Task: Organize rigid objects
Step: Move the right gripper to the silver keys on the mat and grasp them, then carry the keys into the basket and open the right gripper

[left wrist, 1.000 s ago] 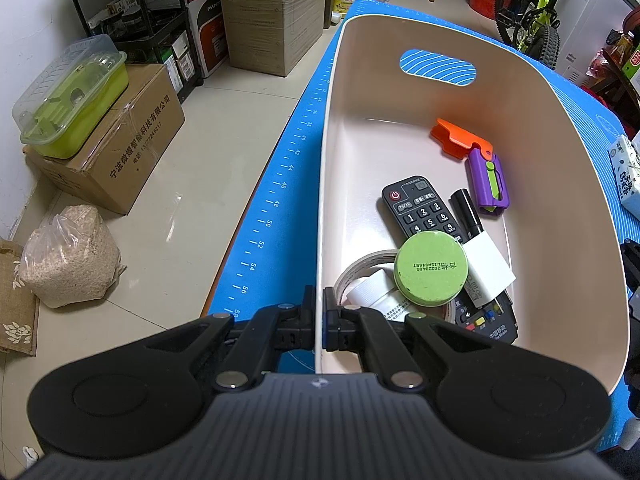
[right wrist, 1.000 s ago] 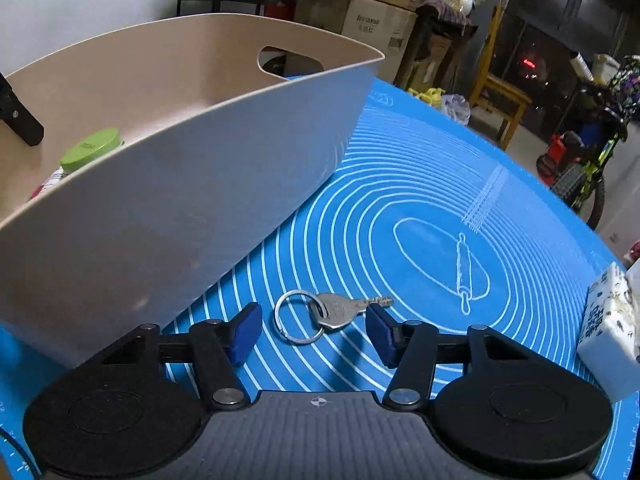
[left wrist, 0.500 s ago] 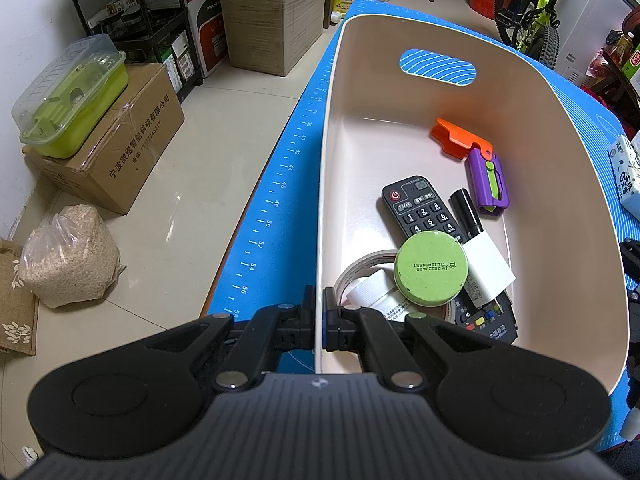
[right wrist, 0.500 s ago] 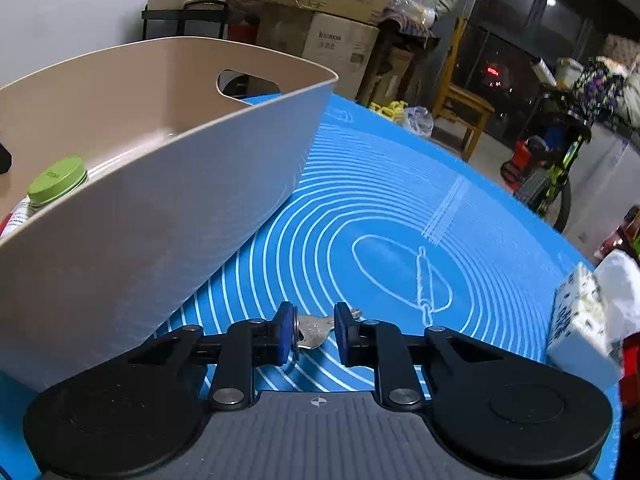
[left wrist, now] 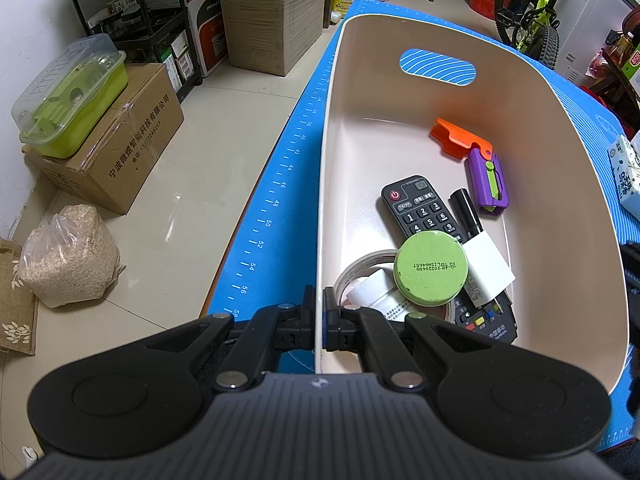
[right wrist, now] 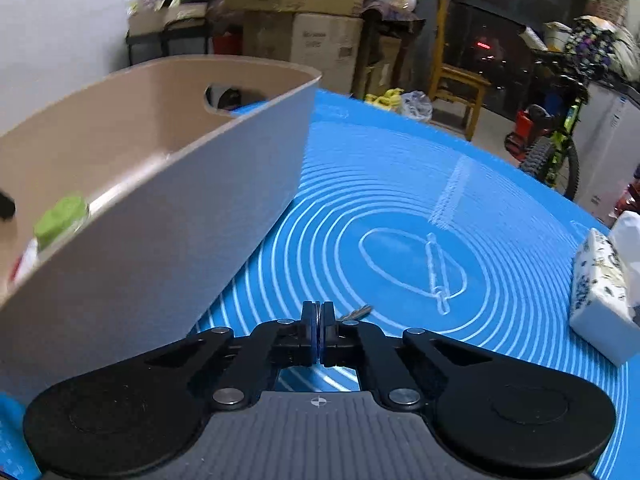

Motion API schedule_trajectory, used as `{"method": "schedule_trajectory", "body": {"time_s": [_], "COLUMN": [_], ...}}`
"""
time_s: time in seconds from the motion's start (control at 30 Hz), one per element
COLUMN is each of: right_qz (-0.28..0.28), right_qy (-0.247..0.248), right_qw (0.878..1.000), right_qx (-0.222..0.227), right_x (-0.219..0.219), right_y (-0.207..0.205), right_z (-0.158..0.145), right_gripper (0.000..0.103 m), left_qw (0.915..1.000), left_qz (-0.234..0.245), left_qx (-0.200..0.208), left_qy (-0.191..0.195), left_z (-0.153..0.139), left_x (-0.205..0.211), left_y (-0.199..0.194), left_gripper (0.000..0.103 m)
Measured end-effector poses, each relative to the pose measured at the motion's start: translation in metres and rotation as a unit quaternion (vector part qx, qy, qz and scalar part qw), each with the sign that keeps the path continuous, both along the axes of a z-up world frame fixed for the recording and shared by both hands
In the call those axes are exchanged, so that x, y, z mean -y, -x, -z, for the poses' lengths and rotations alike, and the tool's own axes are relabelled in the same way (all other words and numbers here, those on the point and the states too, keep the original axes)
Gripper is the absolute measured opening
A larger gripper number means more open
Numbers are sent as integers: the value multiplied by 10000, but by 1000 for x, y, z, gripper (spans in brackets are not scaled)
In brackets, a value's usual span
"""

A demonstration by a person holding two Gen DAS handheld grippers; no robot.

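Desk (right wrist: 400, 168): blue mat.
Bin (left wrist: 560, 200): beige, left of right gripper (right wrist: 319, 334), rim above fingers; holds remote (left wrist: 420, 212), jar lid (left wrist: 430, 268), tape.
Left gripper (left wrist: 319, 320): fingers clamped on bin's near wall.
Key (right wrist: 358, 312): pinched between closed right fingers, blade pointing forward-right, just above mat.
Judgement: next move up and left over rim.

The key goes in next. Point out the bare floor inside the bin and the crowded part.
Bare floor in the bin lies at the far end, between the handle cutout and the orange tool, and along the left wall beside the remote. The near end is crowded: tape roll, green-lidded jar, white block.
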State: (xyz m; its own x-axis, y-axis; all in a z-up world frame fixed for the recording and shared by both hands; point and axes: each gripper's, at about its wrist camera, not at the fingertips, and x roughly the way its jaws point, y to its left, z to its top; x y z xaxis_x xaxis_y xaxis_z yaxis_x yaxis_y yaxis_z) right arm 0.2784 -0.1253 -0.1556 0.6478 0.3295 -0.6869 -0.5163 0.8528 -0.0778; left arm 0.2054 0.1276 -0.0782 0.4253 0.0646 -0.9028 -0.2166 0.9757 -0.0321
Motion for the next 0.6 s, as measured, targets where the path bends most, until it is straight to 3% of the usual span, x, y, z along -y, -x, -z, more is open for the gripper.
{"method": "schedule_trajectory", "body": {"time_s": [0.6], "right_qz": [136], "right_qy": [-682], "right_qw": [9924], "right_qx": [1015], "right_x": [8], "right_y": [-2], "right_z": [-110], "right_gripper": [13], "left_qw": [10000], "left_qz": [1], "left_qx": [-2], "left_qy": [-3], "left_z": [1], "left_x": [-2], "left_y": [-1], "left_gripper": [3]}}
